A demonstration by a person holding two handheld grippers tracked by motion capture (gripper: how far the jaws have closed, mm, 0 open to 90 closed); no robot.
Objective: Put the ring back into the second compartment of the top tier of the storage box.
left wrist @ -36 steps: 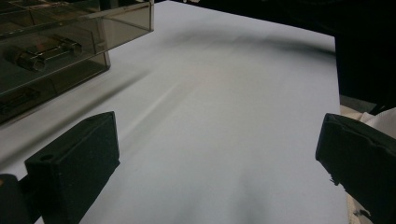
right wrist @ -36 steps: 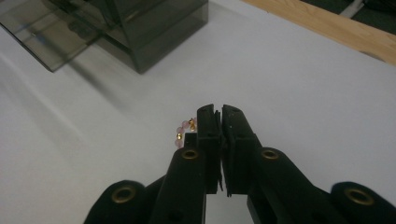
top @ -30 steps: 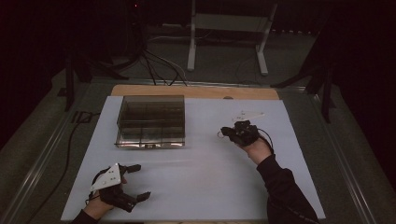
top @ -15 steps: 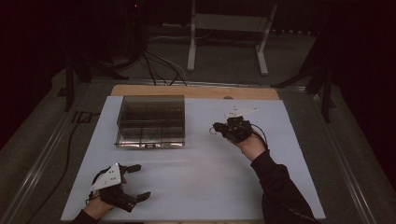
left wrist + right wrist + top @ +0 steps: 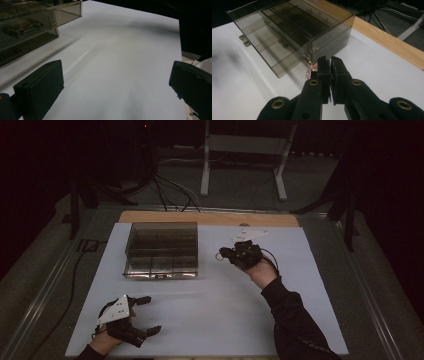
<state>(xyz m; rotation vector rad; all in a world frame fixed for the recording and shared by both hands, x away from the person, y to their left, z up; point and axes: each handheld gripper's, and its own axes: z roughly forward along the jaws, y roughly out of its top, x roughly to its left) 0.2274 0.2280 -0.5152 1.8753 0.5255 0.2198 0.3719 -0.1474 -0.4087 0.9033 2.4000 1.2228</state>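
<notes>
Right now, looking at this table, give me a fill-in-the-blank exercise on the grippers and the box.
1. The right gripper has its jaws ____ on a small beaded loop.
2. The left gripper has its jaws wide ____.
3. The tinted box of drawers stands on a ____ sheet.
4. The loop hangs to the ____ of the box in the high view.

Missing words: shut; open; white; right

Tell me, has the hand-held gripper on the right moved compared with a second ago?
Yes. The right hand-held gripper has shifted leftward and farther up the table, closer to the clear drawer box, which stayed put.
</notes>
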